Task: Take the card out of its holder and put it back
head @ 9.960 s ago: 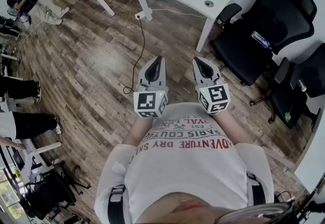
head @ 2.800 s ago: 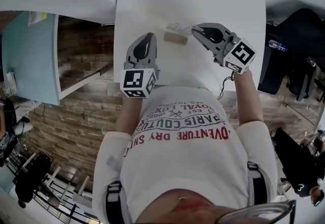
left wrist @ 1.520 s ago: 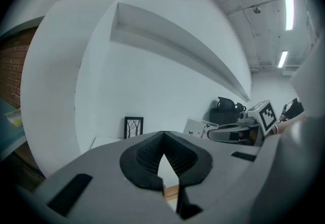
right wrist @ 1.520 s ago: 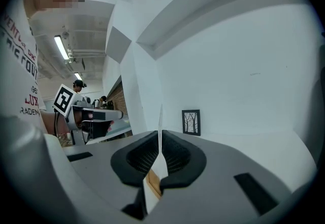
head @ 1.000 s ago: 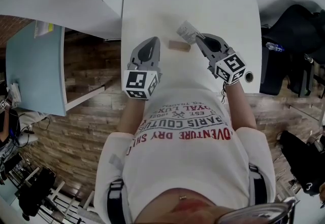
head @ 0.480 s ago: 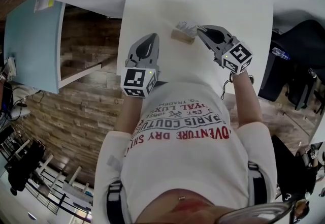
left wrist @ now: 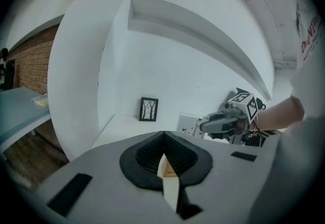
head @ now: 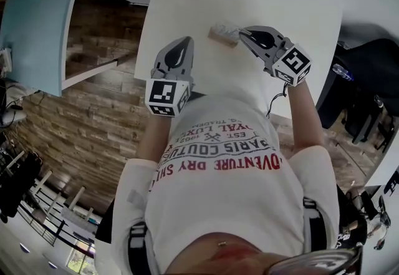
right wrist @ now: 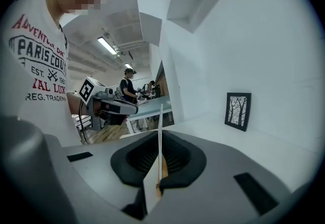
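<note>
Card [right wrist: 160,116]: likely light, thin, bendy; pinch one edge flat.
Right gripper [right wrist: 160,162]: clamped on card.
Left gripper [left wrist: 163,157]: closed, empty.

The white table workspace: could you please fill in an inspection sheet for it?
Surface: white table, no spills seen.
Job's things: card over wooden holder; seated or not, cannot tell.
Clutter: small picture frame at the back.
Grippers: right gripper shut on card; left gripper shut, empty.
Cables: dark cable by the right forearm.
Surroundings: wood floor, blue table, black chairs.
</note>
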Demonstrator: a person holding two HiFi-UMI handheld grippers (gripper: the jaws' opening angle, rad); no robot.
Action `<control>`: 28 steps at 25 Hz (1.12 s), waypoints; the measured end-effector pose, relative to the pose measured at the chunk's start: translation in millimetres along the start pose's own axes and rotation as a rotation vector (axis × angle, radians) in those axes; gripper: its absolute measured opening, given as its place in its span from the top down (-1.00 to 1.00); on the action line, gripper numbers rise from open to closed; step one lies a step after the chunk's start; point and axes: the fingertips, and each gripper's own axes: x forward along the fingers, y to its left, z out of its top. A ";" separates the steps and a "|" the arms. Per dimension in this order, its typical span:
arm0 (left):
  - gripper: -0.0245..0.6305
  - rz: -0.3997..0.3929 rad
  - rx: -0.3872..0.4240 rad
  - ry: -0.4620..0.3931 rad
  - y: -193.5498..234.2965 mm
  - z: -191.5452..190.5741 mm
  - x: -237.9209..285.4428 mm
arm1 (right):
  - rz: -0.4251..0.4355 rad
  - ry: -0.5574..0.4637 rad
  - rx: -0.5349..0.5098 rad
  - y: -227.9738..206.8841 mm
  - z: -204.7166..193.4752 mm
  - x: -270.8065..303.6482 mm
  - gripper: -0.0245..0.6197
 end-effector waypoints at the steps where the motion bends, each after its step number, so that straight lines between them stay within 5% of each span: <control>1: 0.85 0.004 -0.001 0.002 -0.2 -0.8 0.0 | 0.008 0.002 -0.004 -0.2 0.4 -0.3 0.81; 14: 0.85 0.044 -0.025 0.018 2.0 -9.9 -8.3 | 0.055 0.080 -0.088 7.6 -8.9 8.0 0.81; 28: 0.85 0.055 -0.026 0.051 7.5 -22.1 -7.0 | 0.091 0.143 -0.062 2.2 -49.1 18.6 0.81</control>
